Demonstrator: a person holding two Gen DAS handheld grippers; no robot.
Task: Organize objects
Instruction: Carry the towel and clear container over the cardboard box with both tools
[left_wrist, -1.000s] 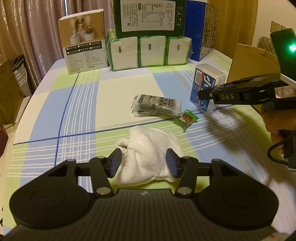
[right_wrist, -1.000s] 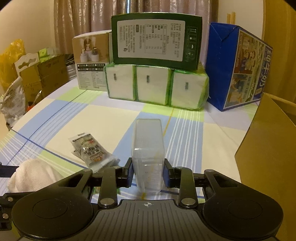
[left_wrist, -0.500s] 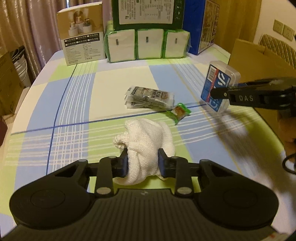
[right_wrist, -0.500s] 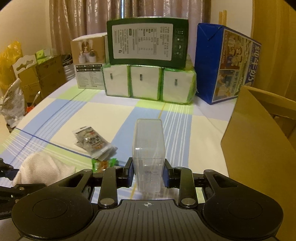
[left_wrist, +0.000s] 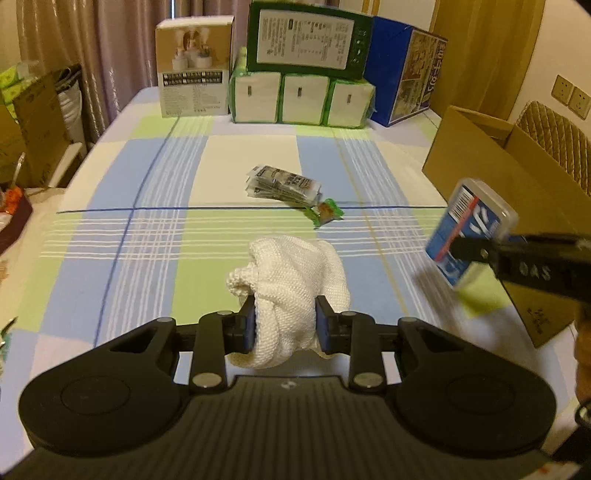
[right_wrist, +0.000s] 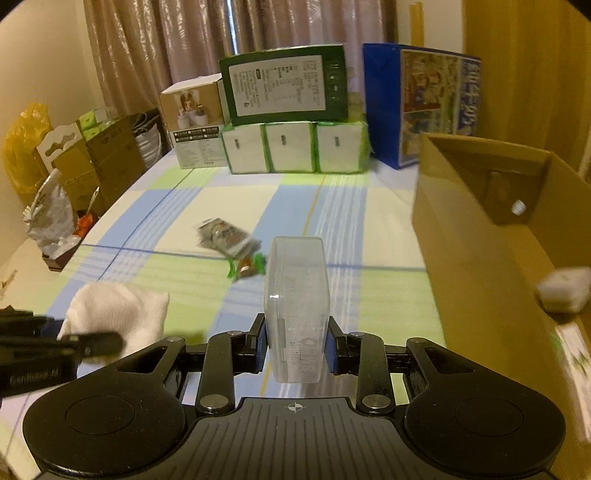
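My left gripper (left_wrist: 284, 325) is shut on a crumpled white cloth (left_wrist: 291, 280), held above the checked tablecloth. My right gripper (right_wrist: 295, 343) is shut on a clear plastic case (right_wrist: 297, 295) with a blue label (left_wrist: 469, 225), lifted off the table beside the open cardboard box (right_wrist: 491, 236). A stack of snack packets (left_wrist: 282, 184) and a small green candy wrapper (left_wrist: 325, 212) lie mid-table. In the right wrist view the cloth (right_wrist: 118, 310) and the left gripper's finger (right_wrist: 92, 341) show at the left.
Inside the cardboard box lies a small white object (right_wrist: 563, 290). At the table's far edge stand a beige carton (left_wrist: 194, 66), a green box on tissue packs (left_wrist: 303, 74) and a blue carton (left_wrist: 406, 70). Boxes and bags (right_wrist: 55, 192) crowd the floor to the left.
My left gripper closed on the white cloth and raised it. The right gripper lifted the clear case and carried it rightward, nearer the cardboard box.
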